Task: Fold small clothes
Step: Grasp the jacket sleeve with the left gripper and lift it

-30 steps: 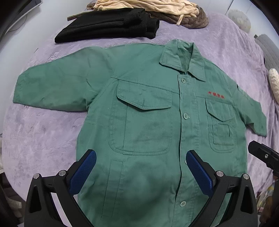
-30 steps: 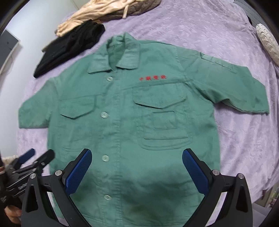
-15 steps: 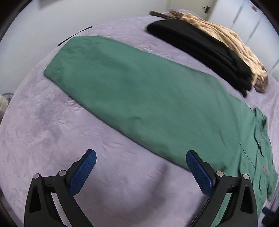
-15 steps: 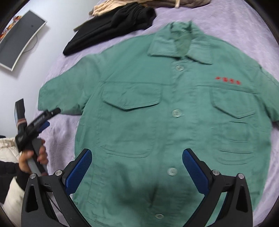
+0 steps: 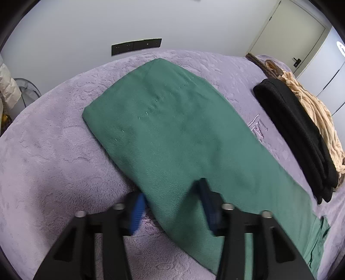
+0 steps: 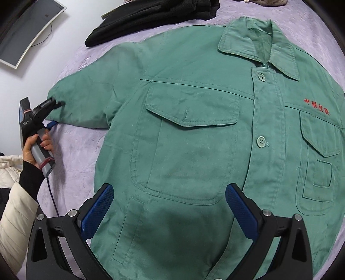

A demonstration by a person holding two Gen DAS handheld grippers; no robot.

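Sleeve edge being clamped on the green cotton button-up shirt (image 6: 194,137), spread face-up on the purple fleece blanket (image 5: 54,150).

Left wrist view: where open blue pads were seen a second ago, the left gripper (image 5: 170,206) is now closing astride the sleeve's edge, so a sleeve fold can be begun; bare blanket is left beside it. Right wrist view: the right gripper (image 6: 170,211) is held released above the hem; the folded black garment (image 6: 151,17) lies beyond the collar.

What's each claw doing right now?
Left claw: jaws closing on the sleeve of the green shirt, fabric between them.
Right claw: open, empty, above the shirt front.
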